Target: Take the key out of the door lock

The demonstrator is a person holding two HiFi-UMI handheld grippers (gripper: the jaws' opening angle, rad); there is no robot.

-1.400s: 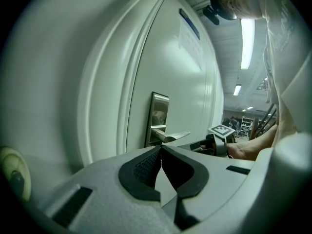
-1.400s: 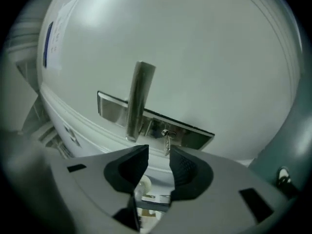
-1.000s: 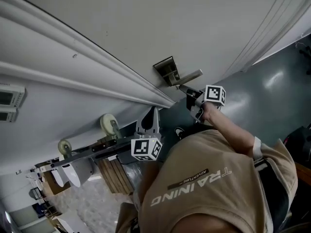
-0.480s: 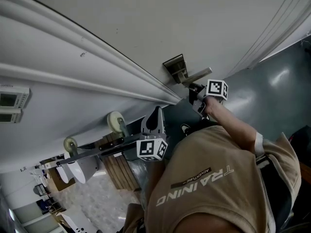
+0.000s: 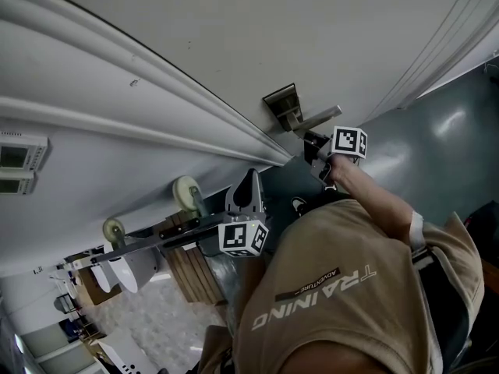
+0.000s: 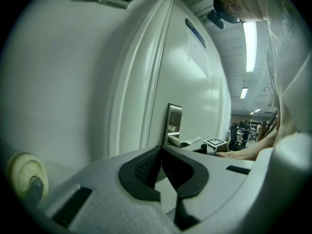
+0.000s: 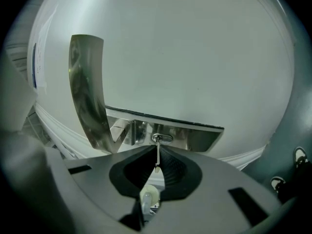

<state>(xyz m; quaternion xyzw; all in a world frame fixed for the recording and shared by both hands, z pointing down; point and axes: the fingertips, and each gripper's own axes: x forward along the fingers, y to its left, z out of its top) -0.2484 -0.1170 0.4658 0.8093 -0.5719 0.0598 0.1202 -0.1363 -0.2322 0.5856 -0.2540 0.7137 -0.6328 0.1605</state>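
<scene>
In the head view, the right hand-held gripper is reaching up to the white door. Its tips are sitting just below the lever handle, close to the metal lock plate. The left hand-held gripper is hanging lower, well apart from the lock and pointing up toward the door frame. A person's tan shirt is filling the lower right.

In the left gripper view, the jaws are lying together with nothing between them. They are aiming along the door toward the lock plate and handle farther off.

In the right gripper view, the jaws are pressing together on the thin key. It is standing edge-on between the dark pads, with its far end sitting in the keyhole of the lock plate. The lever handle is curving up at the left.
</scene>
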